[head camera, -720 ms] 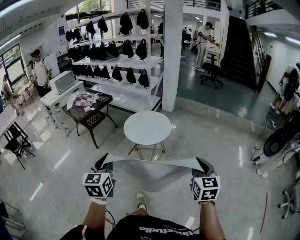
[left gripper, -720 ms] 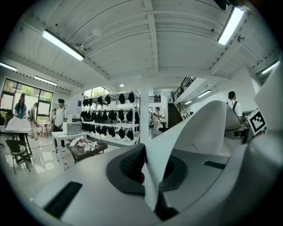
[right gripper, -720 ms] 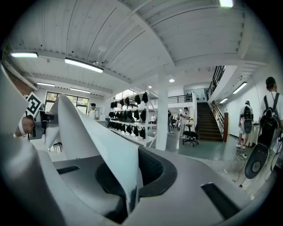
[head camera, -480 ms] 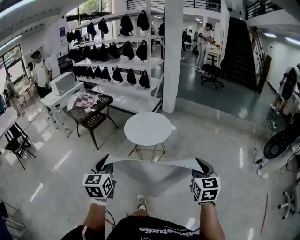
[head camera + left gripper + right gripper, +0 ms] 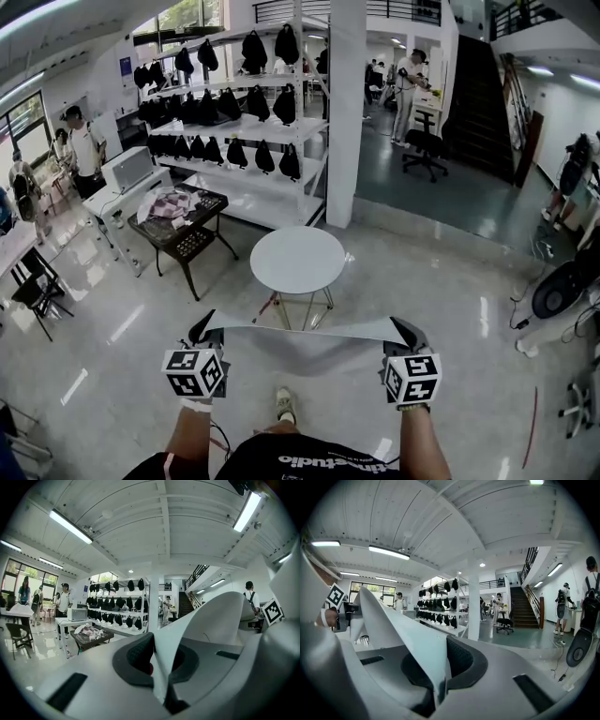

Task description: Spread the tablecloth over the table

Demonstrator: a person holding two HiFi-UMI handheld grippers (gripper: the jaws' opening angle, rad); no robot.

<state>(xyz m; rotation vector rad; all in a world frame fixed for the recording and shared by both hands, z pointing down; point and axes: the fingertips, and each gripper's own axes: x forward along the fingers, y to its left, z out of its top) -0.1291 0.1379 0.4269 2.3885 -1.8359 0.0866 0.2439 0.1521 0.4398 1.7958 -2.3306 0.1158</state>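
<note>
Glossy floor (image 5: 112, 319) runs out ahead of you toward the shelves (image 5: 234, 122). Your left gripper (image 5: 202, 330) is clamped on one corner of the tablecloth (image 5: 305, 328) and your right gripper (image 5: 405, 330) on the other, so its white edge runs taut crosswise between your fingers. Beyond that edge, straight ahead and well apart, stands the round table (image 5: 298, 258), about equally far from both hands. Since half a second ago little differs: same grips, table hardly nearer.
</note>
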